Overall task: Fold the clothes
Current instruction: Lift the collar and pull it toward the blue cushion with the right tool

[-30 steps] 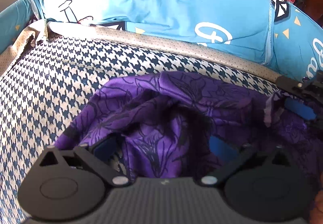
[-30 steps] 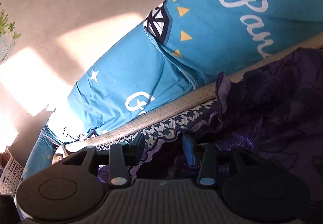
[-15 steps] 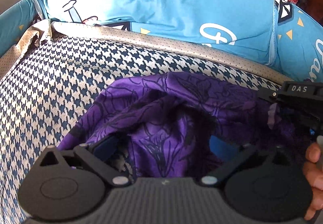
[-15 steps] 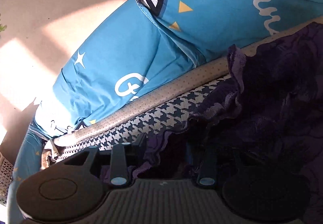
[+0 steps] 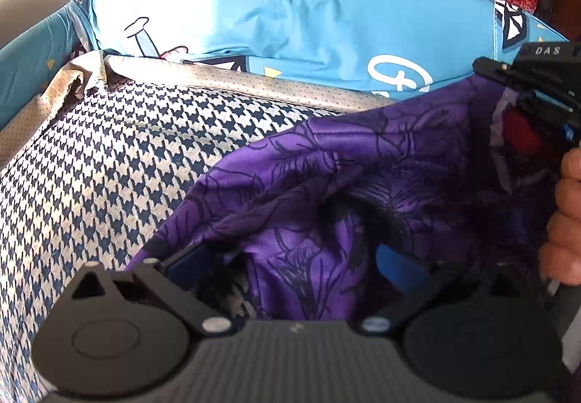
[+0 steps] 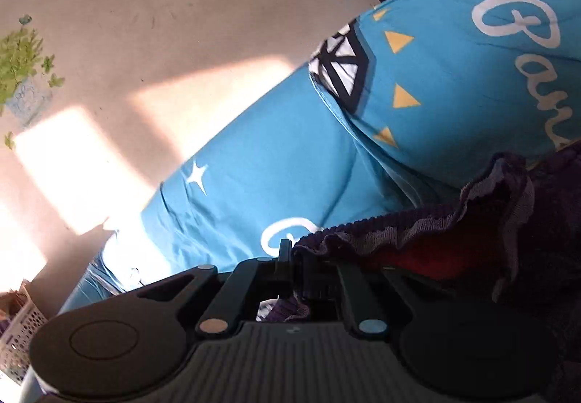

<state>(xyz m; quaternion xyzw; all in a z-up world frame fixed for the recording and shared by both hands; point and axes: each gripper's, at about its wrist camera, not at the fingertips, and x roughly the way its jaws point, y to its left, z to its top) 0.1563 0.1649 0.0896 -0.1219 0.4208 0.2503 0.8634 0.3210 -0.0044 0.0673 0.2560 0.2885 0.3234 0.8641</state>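
Now lifted off the bed since a second ago: the ruffled hem of the purple garment (image 6: pixel 417 225), with the right gripper (image 6: pixel 292 257) having clenched its fingers onto that hem and carried it sideways and up. Hanging now as a taut span across the left wrist view, high at the right gripper (image 5: pixel 526 101) on the right, sloping down to the left gripper (image 5: pixel 290 257) at the near edge. Left fingers (image 5: pixel 189 261) standing wide apart, released, with purple cloth lying between them but not pinched. Garment's long axis running right to left between the two grippers, so the left one sitting nearer the loose low corner. Likely calling next for a pinch there. Plenty of bare room on the houndstooth bed cover (image 5: pixel 109 167) out to the left for spreading; blue printed bedding (image 5: pixel 290 21) bunched along the far edge, hemming things in there, and bare floor (image 6: pixel 145 40) beyond it.
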